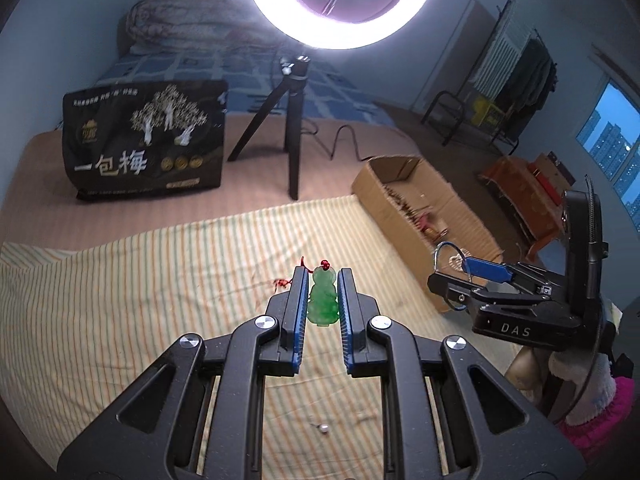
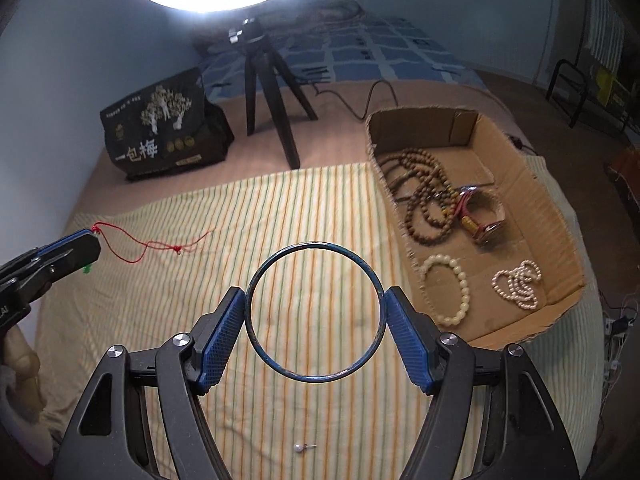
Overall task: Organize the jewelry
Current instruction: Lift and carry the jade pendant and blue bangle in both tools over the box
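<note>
Already we count a fair share of the jewelry in the cardboard box [image 2: 532, 168]: a long strand of brown wooden beads [image 2: 424, 192], a red and gold wrapped bangle [image 2: 478, 216], a cream bead bracelet [image 2: 448, 292] and a small pearl strand [image 2: 518, 284] lie on its floor. Our right claw [image 2: 316, 316] pinches a thin dark bangle [image 2: 316, 314] across its width, held above the striped cloth [image 2: 240, 220] just beside the box's near wall. Our left claw [image 1: 324, 294] is pressed onto a green jade pendant [image 1: 323, 298], whose red cord [image 2: 152, 246] trails onto the cloth, well apart from the box. A single pearl stud [image 2: 299, 448] lies loose on the cloth near us. So we judge the work past its middle: two pieces are in hand but not yet boxed, and the stud remains to be picked up.
</note>
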